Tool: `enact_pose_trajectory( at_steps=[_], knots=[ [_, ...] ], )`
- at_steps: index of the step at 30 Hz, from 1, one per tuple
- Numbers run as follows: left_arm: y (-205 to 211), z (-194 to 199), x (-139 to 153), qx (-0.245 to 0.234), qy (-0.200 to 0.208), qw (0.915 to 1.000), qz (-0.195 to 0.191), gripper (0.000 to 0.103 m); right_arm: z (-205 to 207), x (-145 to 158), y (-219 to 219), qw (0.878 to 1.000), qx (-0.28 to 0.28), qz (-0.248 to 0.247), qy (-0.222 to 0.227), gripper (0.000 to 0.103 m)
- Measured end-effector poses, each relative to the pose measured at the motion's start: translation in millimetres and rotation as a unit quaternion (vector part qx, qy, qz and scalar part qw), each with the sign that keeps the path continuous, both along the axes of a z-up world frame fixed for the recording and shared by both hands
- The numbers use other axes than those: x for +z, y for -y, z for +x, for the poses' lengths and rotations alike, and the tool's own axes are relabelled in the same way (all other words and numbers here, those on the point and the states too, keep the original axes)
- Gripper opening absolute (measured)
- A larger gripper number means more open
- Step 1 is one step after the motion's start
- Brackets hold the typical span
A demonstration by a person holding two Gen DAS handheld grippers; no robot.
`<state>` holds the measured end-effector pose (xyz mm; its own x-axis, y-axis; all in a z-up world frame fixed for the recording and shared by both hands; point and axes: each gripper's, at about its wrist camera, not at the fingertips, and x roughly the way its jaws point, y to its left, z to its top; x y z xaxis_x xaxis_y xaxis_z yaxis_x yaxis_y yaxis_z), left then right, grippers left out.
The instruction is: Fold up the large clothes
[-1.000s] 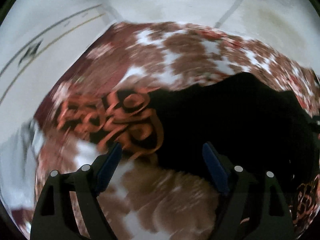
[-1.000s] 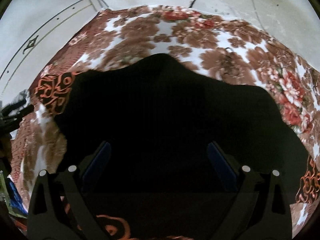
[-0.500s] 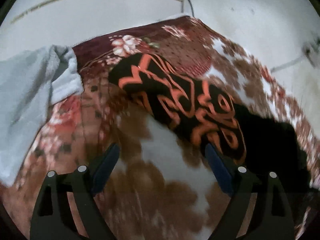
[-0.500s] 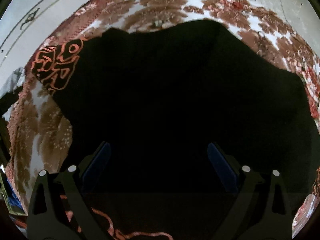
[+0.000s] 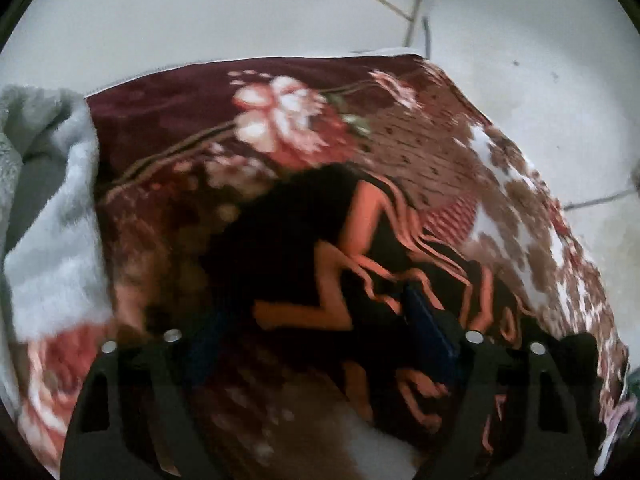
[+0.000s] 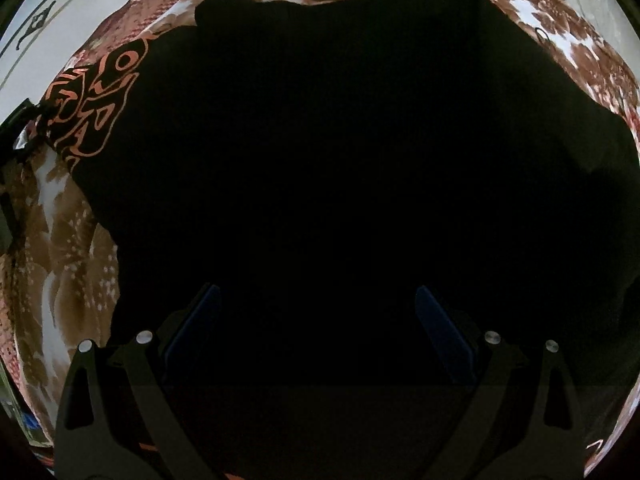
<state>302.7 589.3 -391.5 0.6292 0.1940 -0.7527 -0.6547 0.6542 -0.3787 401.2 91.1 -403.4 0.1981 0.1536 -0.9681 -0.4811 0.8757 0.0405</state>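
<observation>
A large black garment (image 6: 340,140) lies spread on a floral blanket (image 5: 168,128). Its sleeve, black with orange swirls (image 5: 360,248), reaches toward the blanket's dark red corner. My left gripper (image 5: 316,320) hovers low over the sleeve end. Its jaws are closing with the patterned cloth between them, and the pads do not visibly press on it. My right gripper (image 6: 318,320) stands open close above the plain black body, which fills most of that view. The same sleeve (image 6: 96,96) shows at the left in the right wrist view.
A grey fluffy cloth (image 5: 48,208) lies on the blanket's left edge. White tiled floor (image 5: 520,80) surrounds the blanket on the far side and right. The blanket's brown and white flowers (image 6: 64,248) show left of the garment.
My left gripper has swung from the garment's body over to the sleeve end and come down close to it. My right gripper has sunk nearer to the black cloth.
</observation>
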Motion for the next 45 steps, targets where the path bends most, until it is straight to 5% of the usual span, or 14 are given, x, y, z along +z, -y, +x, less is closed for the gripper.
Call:
enact_pose_trajectory(
  at_steps=[7, 10, 12, 19, 24, 31, 35, 42, 45],
  knots=[
    [-15.8, -7.4, -1.1, 0.024, 0.013, 0.9996, -0.005, 0.059, -11.6, 8.6, -3.0, 1.0, -0.006, 0.008, 0.0, 0.096],
    [-16.4, -4.6, -0.6, 0.003, 0.021, 0.9993, -0.031, 0.019, -19.6, 9.2, -7.3, 1.0, -0.003, 0.006, 0.004, 0.096],
    [-9.8, -5.7, 9.9, -0.001, 0.036, 0.9988, -0.034, 0.016, -22.3, 6.3, -8.3, 1.0, -0.005, 0.003, 0.001, 0.096],
    [31.3, -4.1, 73.1, -0.028, 0.093, 0.995, -0.023, 0.014, -26.8, 0.7, -5.5, 1.0, -0.017, -0.007, 0.011, 0.098],
    [99.6, 28.2, 145.2, -0.101, 0.11, 0.9885, 0.021, 0.013, -32.4, -4.2, -5.8, 0.999, -0.016, -0.022, 0.018, 0.098],
    [244.9, 79.4, 230.7, -0.218, 0.156, 0.9629, 0.03, 0.013, -33.4, -2.4, -1.9, 0.999, -0.025, -0.025, 0.022, 0.098],
    [324.9, 98.9, 246.7, -0.257, 0.18, 0.9494, 0.019, 0.013, -42.6, 6.9, -9.7, 0.997, 0.004, -0.033, 0.068, 0.098],
    [452.6, 136.6, 240.2, -0.298, 0.173, 0.9388, 0.002, 0.013, -41.8, 3.9, -41.3, 0.993, 0.042, -0.029, 0.105, 0.098],
    [497.0, 151.1, 226.4, -0.305, 0.164, 0.9368, -0.048, 0.013, -37.7, 0.9, -34.8, 0.993, 0.042, -0.016, 0.107, 0.098]
  ],
)
